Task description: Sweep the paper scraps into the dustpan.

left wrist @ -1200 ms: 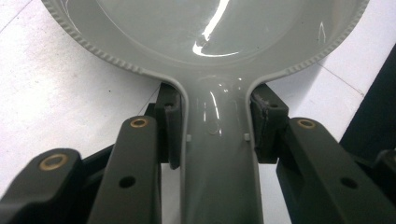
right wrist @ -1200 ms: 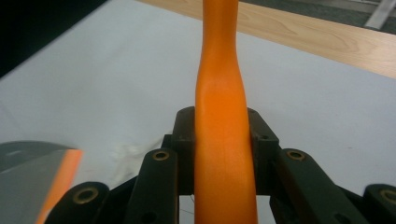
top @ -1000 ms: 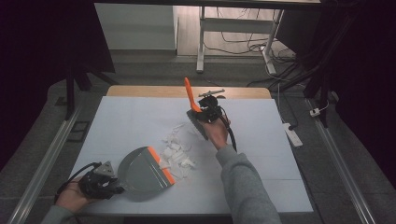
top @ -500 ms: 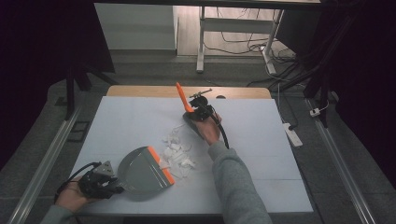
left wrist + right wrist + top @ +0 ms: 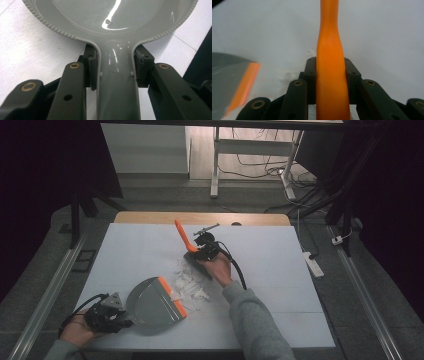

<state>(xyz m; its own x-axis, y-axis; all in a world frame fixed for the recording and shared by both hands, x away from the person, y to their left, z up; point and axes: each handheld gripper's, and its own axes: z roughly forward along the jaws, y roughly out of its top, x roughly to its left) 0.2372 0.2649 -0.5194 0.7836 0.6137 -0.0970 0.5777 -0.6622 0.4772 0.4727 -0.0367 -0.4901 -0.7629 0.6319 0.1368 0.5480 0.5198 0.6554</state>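
Sweeping is under way: the right gripper [image 5: 200, 251] is clamped on the orange-handled brush [image 5: 183, 238] behind the white scraps [image 5: 189, 282], the left gripper [image 5: 111, 312] grasps the grey dustpan [image 5: 150, 302] handle beside them, and next calls for drawing the debris over the orange lip.

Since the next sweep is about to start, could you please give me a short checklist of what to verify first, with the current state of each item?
1. Left tongs clamped on the dustpan handle: ok, pads press both sides of the neck.
2. Right tongs clamped on the brush handle: ok.
3. Dustpan's orange lip facing the scraps: ok, the pile lies right at it.
4. Brush on the far side of the scraps from the dustpan: ok.
5. Dustpan lip flat on the table: cannot tell.
6. Bristles touching the table: cannot tell, the hand hides them.
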